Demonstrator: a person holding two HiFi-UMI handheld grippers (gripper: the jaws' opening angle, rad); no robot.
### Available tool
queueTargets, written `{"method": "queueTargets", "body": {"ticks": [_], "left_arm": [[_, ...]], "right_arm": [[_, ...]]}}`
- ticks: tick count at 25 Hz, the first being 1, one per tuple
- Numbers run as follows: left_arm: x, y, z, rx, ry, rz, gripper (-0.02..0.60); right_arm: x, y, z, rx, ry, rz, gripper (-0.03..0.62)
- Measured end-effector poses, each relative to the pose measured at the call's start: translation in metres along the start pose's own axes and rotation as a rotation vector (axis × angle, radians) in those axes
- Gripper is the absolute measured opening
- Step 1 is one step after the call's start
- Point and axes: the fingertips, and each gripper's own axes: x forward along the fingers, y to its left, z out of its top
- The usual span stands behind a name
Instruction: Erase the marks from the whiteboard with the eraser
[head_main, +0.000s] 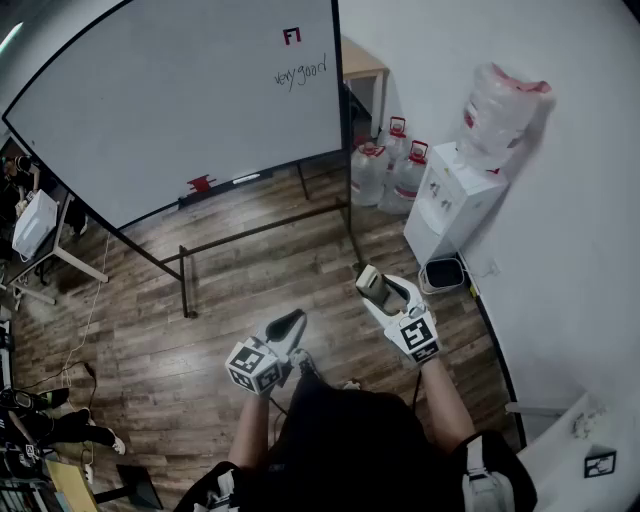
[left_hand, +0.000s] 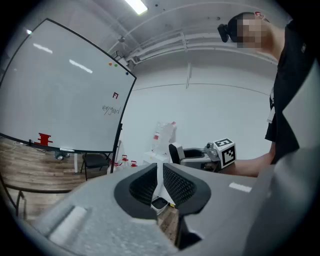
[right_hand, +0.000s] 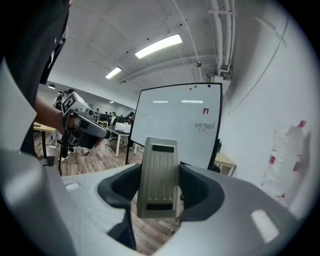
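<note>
A large whiteboard (head_main: 170, 100) on a black stand fills the upper left of the head view, with the handwritten words "very good" (head_main: 300, 73) and a small red mark (head_main: 291, 36) near its right edge. My right gripper (head_main: 378, 290) is shut on a grey ribbed eraser (right_hand: 159, 177), held upright between the jaws well short of the board. My left gripper (head_main: 290, 325) hangs lower and to the left, shut with nothing between its jaws (left_hand: 160, 182). In the right gripper view the board (right_hand: 175, 125) stands ahead with the writing (right_hand: 205, 126) at its right.
A red object (head_main: 201, 184) and a marker (head_main: 246, 178) lie on the board's tray. Water bottles (head_main: 390, 165) and a white water dispenser (head_main: 450, 195) stand at the right wall. Desks and chairs crowd the left edge. Wooden floor lies between me and the board.
</note>
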Motion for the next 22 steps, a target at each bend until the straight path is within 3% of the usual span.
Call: {"method": "queueTargets", "body": {"ticks": [11,22], "left_arm": [[-0.003,0.003,-0.001,-0.018,0.006,0.01,0.046],[-0.004,0.054,0.004,-0.024,0.017,-0.008,0.046]], "right_arm": [[0.004,0.001,-0.003,0.031,-0.001,0.006,0.245],[0.05,0.002,0.008,0.027,0.018,0.005,0.245]]}}
